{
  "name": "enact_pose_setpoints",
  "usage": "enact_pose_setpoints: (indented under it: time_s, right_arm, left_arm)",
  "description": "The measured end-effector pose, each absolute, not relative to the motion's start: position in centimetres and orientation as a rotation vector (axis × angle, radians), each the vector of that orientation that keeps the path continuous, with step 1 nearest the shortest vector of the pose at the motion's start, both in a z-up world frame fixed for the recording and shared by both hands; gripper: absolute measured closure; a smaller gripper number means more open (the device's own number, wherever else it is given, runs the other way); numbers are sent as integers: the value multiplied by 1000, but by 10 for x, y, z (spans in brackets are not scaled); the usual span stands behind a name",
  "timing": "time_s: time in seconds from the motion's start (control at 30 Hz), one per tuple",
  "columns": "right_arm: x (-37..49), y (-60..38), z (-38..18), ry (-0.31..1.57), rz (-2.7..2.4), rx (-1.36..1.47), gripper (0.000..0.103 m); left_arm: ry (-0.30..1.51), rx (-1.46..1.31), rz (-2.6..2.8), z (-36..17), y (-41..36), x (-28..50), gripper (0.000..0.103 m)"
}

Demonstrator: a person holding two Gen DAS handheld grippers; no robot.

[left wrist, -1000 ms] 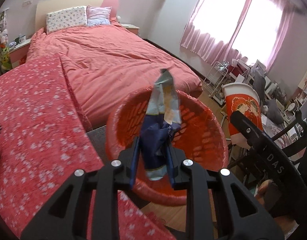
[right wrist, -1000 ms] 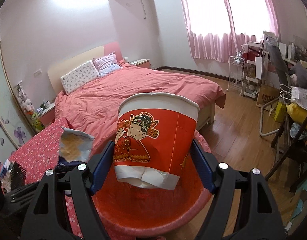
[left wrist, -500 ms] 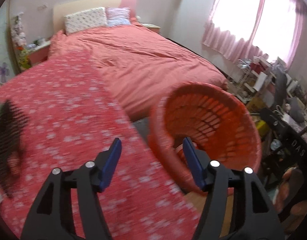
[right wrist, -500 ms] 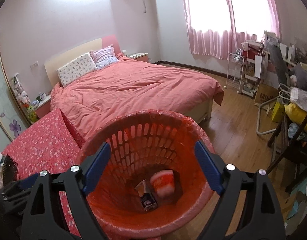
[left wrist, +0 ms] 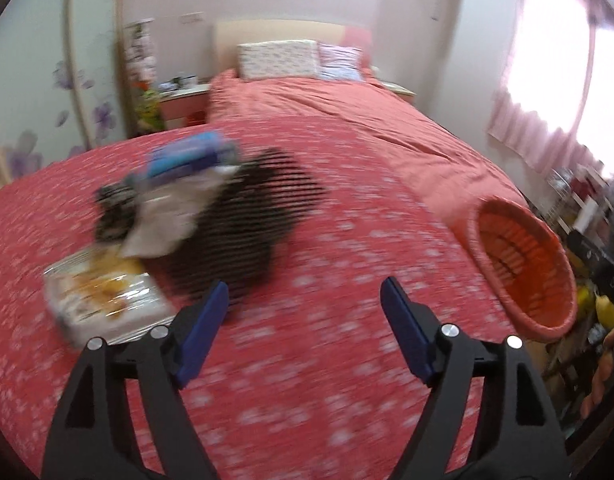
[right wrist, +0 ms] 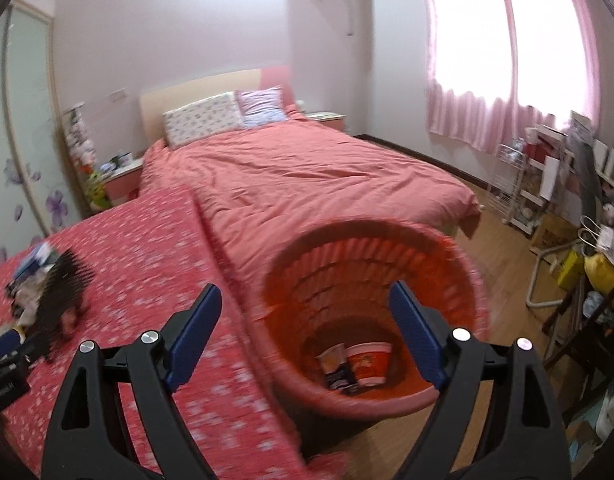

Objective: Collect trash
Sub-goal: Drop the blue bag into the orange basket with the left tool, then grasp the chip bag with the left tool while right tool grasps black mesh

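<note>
The orange waste basket (right wrist: 459, 280) stands by the table's right edge; a red paper cup (right wrist: 367, 362) and a snack wrapper (right wrist: 336, 365) lie at its bottom. It also shows in the left wrist view (left wrist: 547, 248). My right gripper (right wrist: 307, 336) is open and empty above the basket's near rim. My left gripper (left wrist: 305, 326) is open and empty over the red flowered tablecloth (left wrist: 327, 380). To its left lie a clear snack tray (left wrist: 103, 300), crumpled white paper (left wrist: 167, 220), a blue packet (left wrist: 187, 158) and a black mesh item (left wrist: 247, 224), all blurred.
A bed with a pink cover (right wrist: 307, 176) lies behind the table. A cluttered rack (right wrist: 527, 184), chairs and bags (right wrist: 599, 276) stand at the right on the wooden floor (right wrist: 503, 248). A nightstand (left wrist: 179, 104) stands by the headboard.
Both grippers let go: the wrapper and the red cup dropped into the basket. The left gripper swung left over the table toward the trash pile; the right drew back and left a little.
</note>
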State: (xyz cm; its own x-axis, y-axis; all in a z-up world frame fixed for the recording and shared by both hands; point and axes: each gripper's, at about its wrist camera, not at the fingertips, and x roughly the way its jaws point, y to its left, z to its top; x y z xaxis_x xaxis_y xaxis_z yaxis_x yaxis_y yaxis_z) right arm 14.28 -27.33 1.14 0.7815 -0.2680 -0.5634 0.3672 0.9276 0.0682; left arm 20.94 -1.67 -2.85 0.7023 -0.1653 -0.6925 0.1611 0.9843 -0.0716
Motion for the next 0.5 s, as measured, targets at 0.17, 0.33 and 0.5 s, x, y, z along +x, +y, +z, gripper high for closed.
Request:
enact_pose_setpoints:
  time_s: [0.17, 0.33, 0.5]
  right_arm:
    - [151, -229, 3, 622, -250, 155, 18]
    - [158, -189, -5, 658, -174, 129, 18]
    - [163, -156, -10, 679, -125, 94, 18]
  left_arm:
    - [763, -63, -44, -29, 48, 197, 24]
    - [773, -131, 51, -36, 95, 191, 24]
    - [803, -173, 72, -49, 114, 190, 24]
